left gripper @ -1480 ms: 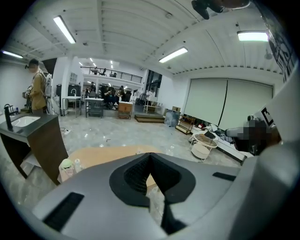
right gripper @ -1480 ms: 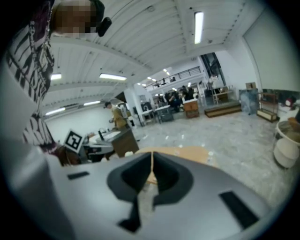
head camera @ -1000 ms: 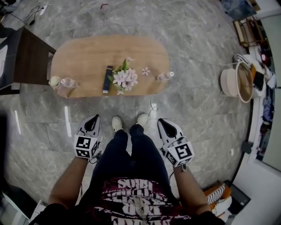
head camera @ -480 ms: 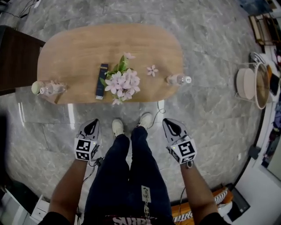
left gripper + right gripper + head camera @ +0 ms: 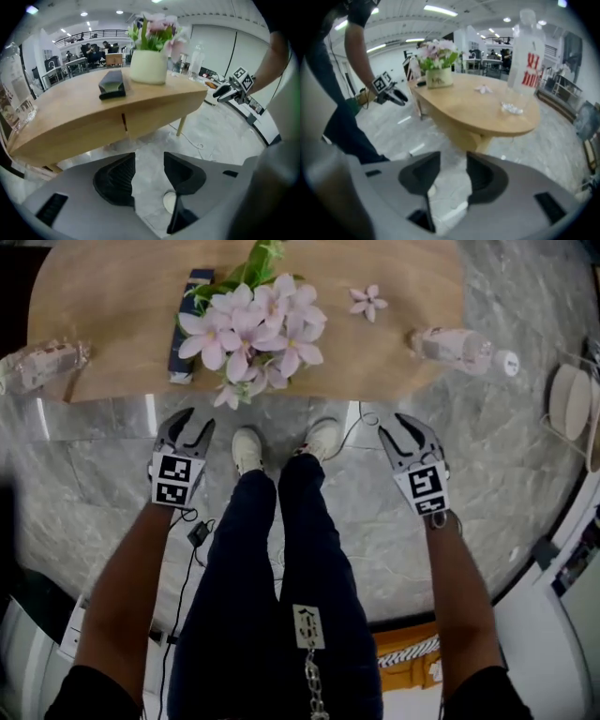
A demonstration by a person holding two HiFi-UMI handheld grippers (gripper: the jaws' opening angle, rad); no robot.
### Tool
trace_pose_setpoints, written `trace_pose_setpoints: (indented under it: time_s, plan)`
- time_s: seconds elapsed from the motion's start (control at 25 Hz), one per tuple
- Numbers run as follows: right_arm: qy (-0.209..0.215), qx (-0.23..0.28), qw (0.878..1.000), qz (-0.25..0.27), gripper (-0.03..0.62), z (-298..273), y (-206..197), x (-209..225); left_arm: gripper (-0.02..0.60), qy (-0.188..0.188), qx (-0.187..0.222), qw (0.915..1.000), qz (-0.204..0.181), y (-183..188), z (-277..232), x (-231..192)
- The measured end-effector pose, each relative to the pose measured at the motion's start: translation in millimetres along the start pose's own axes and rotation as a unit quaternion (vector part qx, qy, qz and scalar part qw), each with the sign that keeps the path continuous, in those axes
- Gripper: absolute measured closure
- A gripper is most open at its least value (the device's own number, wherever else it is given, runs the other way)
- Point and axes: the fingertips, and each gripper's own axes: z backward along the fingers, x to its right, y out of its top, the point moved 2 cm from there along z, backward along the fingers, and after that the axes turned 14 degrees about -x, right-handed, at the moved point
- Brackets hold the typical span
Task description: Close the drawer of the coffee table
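Note:
The oval wooden coffee table (image 5: 112,296) fills the top of the head view. In the left gripper view its front apron (image 5: 140,119) shows a dark vertical slit (image 5: 124,123); the drawer front looks flush, and I cannot tell if it stands out. My left gripper (image 5: 190,420) (image 5: 149,161) hangs low in front of the table's edge, left of the person's legs. My right gripper (image 5: 405,423) (image 5: 453,161) hangs to their right. Both pairs of jaws have just been opening and stand open, with only floor between them.
On the table stand a pot of pink flowers (image 5: 253,320), a dark remote (image 5: 185,324), a loose blossom (image 5: 366,301) and plastic bottles (image 5: 459,348) (image 5: 42,362). A cable (image 5: 352,432) runs on the marble floor by the person's white shoes (image 5: 248,448).
The person has bent down: the table now looks much nearer and larger. Both grippers have sunk toward the floor and their jaws, shut before, now stand apart.

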Motion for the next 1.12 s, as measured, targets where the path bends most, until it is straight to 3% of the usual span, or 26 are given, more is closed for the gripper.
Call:
trace_pose_setpoints:
  time_s: [0.04, 0.16, 0.32, 0.4, 0.72, 0.8, 1.12]
  plan:
    - [-0.005, -0.013, 1.0, 0.005, 0.402, -12, -9, 8, 0.366, 0.012, -0.007, 0.9999, -0.007, -3, -11, -5]
    - [-0.02, -0.017, 1.0, 0.013, 0.38, -31, -16, 29, 0.353, 0.045, -0.003, 0.9984, -0.033, 1, -31, -14]
    - [-0.02, 0.009, 0.999, 0.049, 0.372, -49, -1, 37, 0.347, 0.082, 0.043, 0.9952, -0.031, 33, -36, -30]
    - [-0.01, 0.02, 0.998, 0.062, 0.372, -54, 5, 34, 0.347, 0.08, 0.057, 0.9948, -0.025, 48, -36, -31]
    - [0.004, 0.058, 0.997, 0.057, 0.392, -64, 33, 33, 0.342, 0.06, 0.036, 0.9973, 0.023, 57, -47, -28]
    - [0.004, 0.055, 0.996, 0.063, 0.401, -64, 32, 34, 0.385, 0.066, 0.037, 0.9968, 0.027, 57, -47, -29]
    - [0.019, 0.026, 0.996, 0.078, 0.415, -60, 20, 20, 0.405, 0.073, 0.017, 0.9972, -0.006, 44, -38, -22]
